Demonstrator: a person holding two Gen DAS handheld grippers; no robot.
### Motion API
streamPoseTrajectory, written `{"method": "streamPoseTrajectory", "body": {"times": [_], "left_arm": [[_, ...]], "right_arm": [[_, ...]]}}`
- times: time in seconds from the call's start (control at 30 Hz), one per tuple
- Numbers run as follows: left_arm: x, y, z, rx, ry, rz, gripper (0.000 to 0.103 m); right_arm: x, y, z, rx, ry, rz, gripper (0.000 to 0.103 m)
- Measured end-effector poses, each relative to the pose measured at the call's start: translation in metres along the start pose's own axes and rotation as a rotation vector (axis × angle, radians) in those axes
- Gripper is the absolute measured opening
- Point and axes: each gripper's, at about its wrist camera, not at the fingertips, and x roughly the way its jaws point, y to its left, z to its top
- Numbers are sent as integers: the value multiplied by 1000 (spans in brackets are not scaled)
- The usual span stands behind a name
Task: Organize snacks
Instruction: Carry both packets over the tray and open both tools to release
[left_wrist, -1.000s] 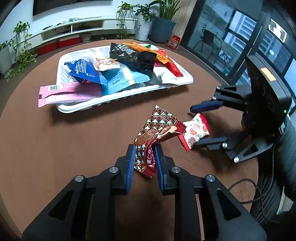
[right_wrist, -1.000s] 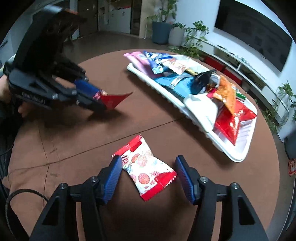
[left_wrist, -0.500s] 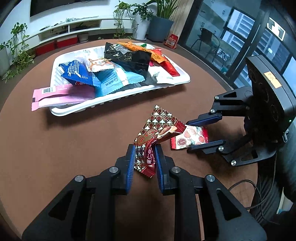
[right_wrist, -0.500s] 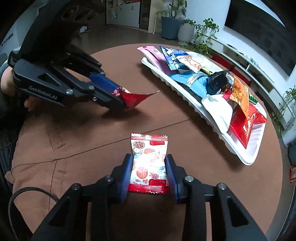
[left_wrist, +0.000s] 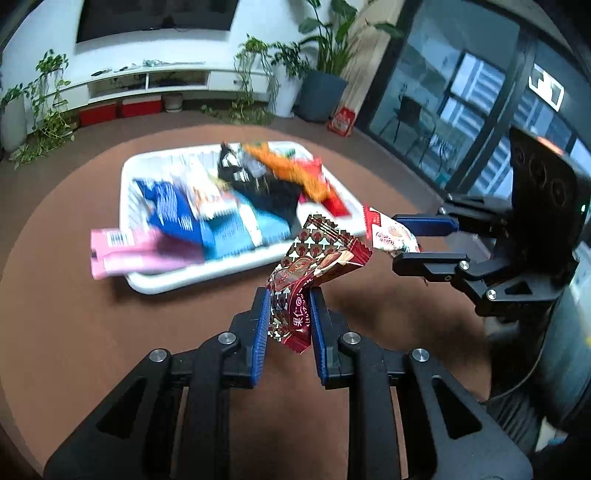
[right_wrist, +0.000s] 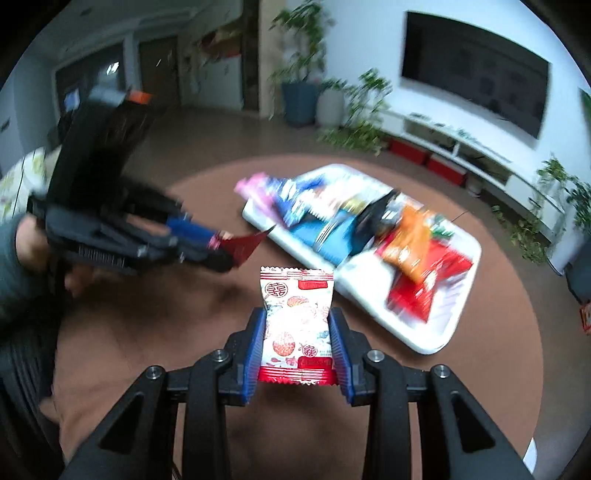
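My left gripper is shut on a dark red patterned snack packet and holds it above the brown table. My right gripper is shut on a white and red snack packet, lifted off the table; it also shows in the left wrist view. A white tray holds several snack packets: pink, blue, black, orange and red. The tray lies beyond both grippers, and also shows in the right wrist view. The left gripper shows at the left of the right wrist view.
The round brown table carries the tray. Behind it are potted plants, a white low cabinet and glass doors. The other gripper's body is close on the right.
My right gripper has closed on the white and red packet and lifted it off the table. Both grippers have risen and moved toward the tray.
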Motion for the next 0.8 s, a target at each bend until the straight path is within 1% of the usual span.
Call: {"method": "streamPoseTrajectory", "body": {"times": [0.1, 0.13, 0.17, 0.23, 0.33, 0.4, 0.53, 0.63, 0.7, 0.8], "left_arm": [[-11, 10, 26, -14, -49, 60, 19], [-15, 13, 35, -19, -66, 75, 19], [-18, 16, 46, -17, -82, 96, 19], [-14, 23, 64, -10, -89, 140, 19], [3, 35, 84, -27, -80, 178, 19], [16, 37, 89, -31, -67, 195, 20], [42, 42, 93, -61, -47, 213, 20], [60, 32, 98, -35, -28, 241, 20], [67, 28, 97, -20, -13, 258, 20], [80, 25, 91, -11, 2, 286, 20]], "right_arm": [[-3, -14, 23, 63, -80, -47, 37], [-2, -20, 30, 79, -94, -66, 37], [0, -28, 38, 102, -110, -102, 37], [7, -43, 55, 136, -113, -176, 37], [22, -63, 72, 187, -94, -211, 37], [41, -74, 82, 194, -60, -258, 37], [78, -89, 89, 214, -5, -291, 37], [92, -92, 87, 238, 9, -298, 37], [96, -92, 87, 230, 5, -294, 37], [106, -91, 85, 220, 24, -311, 37]]}}
